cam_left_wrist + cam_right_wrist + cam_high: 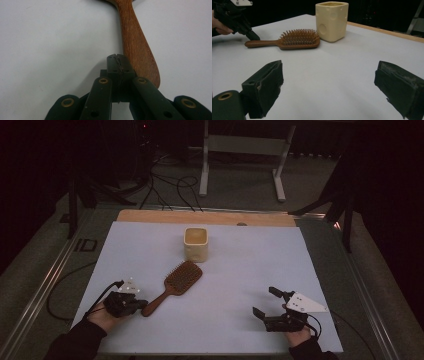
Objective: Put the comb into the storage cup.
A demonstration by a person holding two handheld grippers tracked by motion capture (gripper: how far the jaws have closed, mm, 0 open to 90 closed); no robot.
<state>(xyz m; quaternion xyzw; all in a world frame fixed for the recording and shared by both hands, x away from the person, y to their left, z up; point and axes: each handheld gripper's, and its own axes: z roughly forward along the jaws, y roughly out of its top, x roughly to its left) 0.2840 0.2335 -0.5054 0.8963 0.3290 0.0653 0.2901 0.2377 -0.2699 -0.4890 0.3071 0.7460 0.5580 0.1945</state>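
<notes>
A brown wooden hairbrush [177, 282] lies bristles-up on the white mat, its handle pointing toward the near left. My left gripper [141, 306] is shut with nothing between its jaws. In the left gripper view the closed tips [117, 60] rest right beside the left side of the brush handle [136, 42], near its end. My right gripper [265, 301] stands wide open over bare mat at the near right, far from the brush. The right gripper view looks through that open gap [329, 82] at the hairbrush [297, 40] and the left gripper [253, 36].
A cream square cup [195, 245] with round dimples stands just behind the brush head, also seen as the cup [332, 21]. The white mat [240, 270] covers the table; a wooden strip [205, 216] runs along its far edge. Cables and a stand are on the floor beyond.
</notes>
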